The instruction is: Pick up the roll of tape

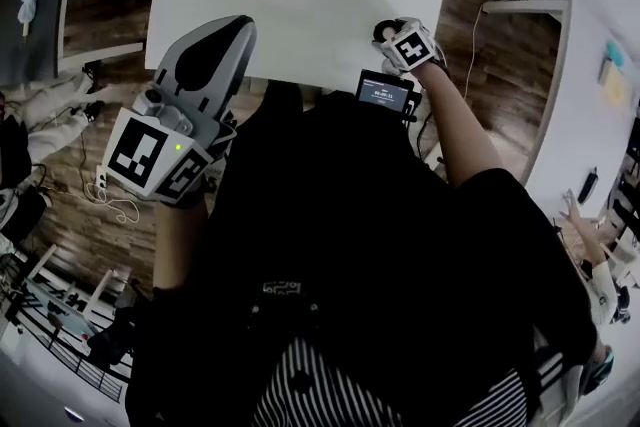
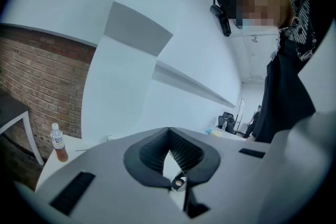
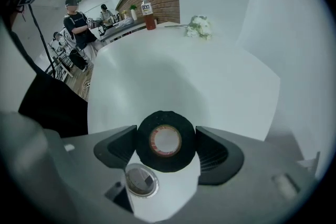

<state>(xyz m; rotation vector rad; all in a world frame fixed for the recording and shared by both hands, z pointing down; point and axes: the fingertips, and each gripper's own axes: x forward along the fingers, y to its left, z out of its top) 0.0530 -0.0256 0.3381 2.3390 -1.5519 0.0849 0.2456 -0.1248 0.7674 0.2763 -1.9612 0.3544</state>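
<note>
Roll of tape: black, matte, pale core with reddish inner ring; seen face-on, hole toward the camera, white bench showing through it. It sits between the pads of the R hand-held gripper, w/ pads meeting it on both sides, so jaws wide but clamped on the roll. Can't tell whether it rests on the bench or is just clear of it. Location: near edge of bench, toward its near right corner in head view, close to the person's dark clothing. Rest of bench top mostly bare. Bottle w/ brown liquid and small bunch of white flowers stand at far end, well apart from the roll. Brick wall behind, wood floor to the sides. R gripper points steeply down over the bench edge, bare forearm running back to the body. L hand-held gripper is held at near left corner of the bench, roughly level, aimed at the wall; its pad tips meet, nothing between them.
</note>
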